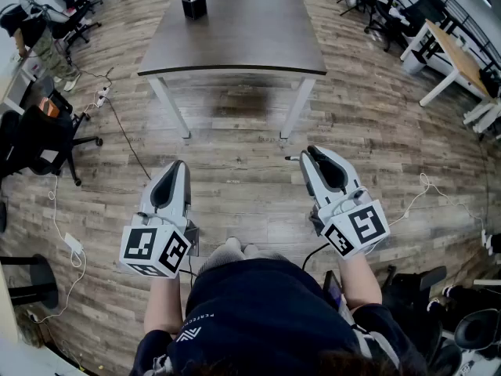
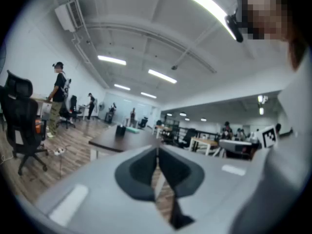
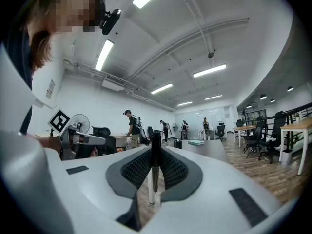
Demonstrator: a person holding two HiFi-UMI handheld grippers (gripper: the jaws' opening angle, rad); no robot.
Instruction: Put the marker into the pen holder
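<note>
My right claw (image 3: 155, 149) is clenched on the marker (image 3: 153, 172). It stands crosswise between the pads, upright in the right gripper view, with its dark end rising past the tips. My left claw (image 2: 157, 152) is closed on nothing and sits level beside it. Both hang close to my body over the wooden floor (image 1: 235, 178), well short of the table (image 1: 258, 37). Farther on, the pen holder (image 1: 194, 6) sits by the table's left edge, toward its far end. From the right claw it therefore lies forward and off to the left, more in line with the empty left claw than with the one carrying the marker. I judge the coming move to be a long carry forward and leftward. The marker's long axis should be kept upright over the holder's open top before the claw lets go.
</note>
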